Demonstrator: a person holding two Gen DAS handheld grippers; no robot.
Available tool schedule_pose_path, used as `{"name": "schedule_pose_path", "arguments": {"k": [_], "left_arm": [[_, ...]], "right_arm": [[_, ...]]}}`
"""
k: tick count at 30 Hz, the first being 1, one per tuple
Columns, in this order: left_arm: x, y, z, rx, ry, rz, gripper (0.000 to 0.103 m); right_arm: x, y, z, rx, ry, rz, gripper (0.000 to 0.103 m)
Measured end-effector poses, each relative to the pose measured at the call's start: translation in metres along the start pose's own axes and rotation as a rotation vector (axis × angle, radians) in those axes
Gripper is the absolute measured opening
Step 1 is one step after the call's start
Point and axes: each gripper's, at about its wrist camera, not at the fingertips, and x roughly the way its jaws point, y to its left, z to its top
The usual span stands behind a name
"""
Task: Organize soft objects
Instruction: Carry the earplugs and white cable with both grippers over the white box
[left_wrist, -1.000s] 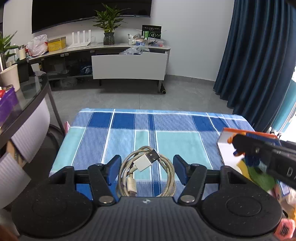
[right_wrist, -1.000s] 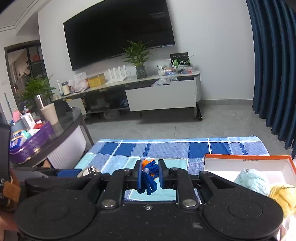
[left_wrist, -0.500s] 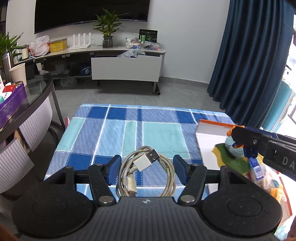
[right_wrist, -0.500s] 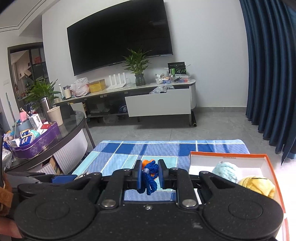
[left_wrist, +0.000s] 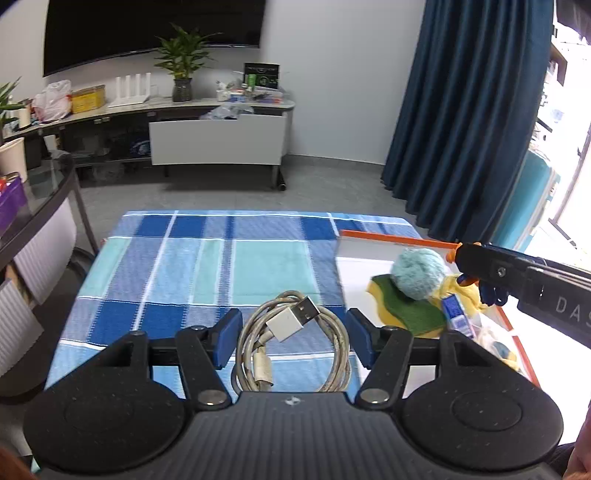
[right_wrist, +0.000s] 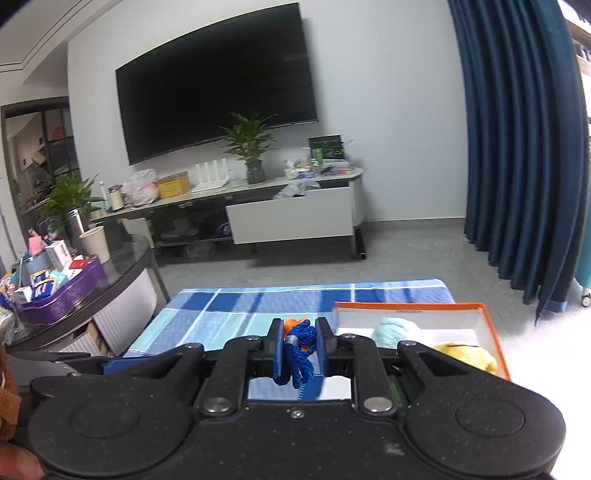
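My left gripper (left_wrist: 293, 338) is open, its blue pads on either side of a coiled grey USB cable (left_wrist: 291, 349) that lies on the blue checked cloth (left_wrist: 207, 266). My right gripper (right_wrist: 299, 349) is shut on a blue cord with an orange end (right_wrist: 298, 354); it also shows in the left wrist view (left_wrist: 480, 286), above the orange-rimmed white box (left_wrist: 376, 245). The box holds a teal yarn ball (left_wrist: 418, 272), a yellow and green sponge (left_wrist: 410, 312), yellow yarn (right_wrist: 467, 356) and a small blue packet (left_wrist: 456, 315).
A dark glass side table (right_wrist: 110, 273) with a purple tray of small items (right_wrist: 55, 295) stands to the left. Behind are a TV console (right_wrist: 288, 218), a plant (right_wrist: 251, 144) and a blue curtain (right_wrist: 517, 147) on the right.
Both grippers have drawn back and shifted right, so the box and its contents show more fully in the left wrist view. The right gripper, still holding the cord, now hangs over the box.
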Motion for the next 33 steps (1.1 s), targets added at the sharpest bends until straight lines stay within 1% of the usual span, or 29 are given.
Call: {"name": "schedule_pose_path", "arguments": {"k": [9,16,24,33], "left_arm": [[0.005,-0.033,0.001,0.049,0.002,-0.072,0.062],[0.011,-0.060,0.001,0.094,0.010,-0.127,0.062],[0.021,-0.085,0.001,0.120,0.028,-0.172,0.062],[0.031,-0.101,0.000,0.135,0.056,-0.192,0.062]], "right_arm": [[-0.018,-0.043,-0.002,0.049,-0.019,-0.094,0.023],[-0.029,-0.074,-0.002,0.087,-0.038,-0.151,0.023],[-0.031,-0.094,-0.002,0.112,-0.038,-0.172,0.023],[-0.022,-0.102,0.001,0.127,-0.026,-0.175,0.023]]}}
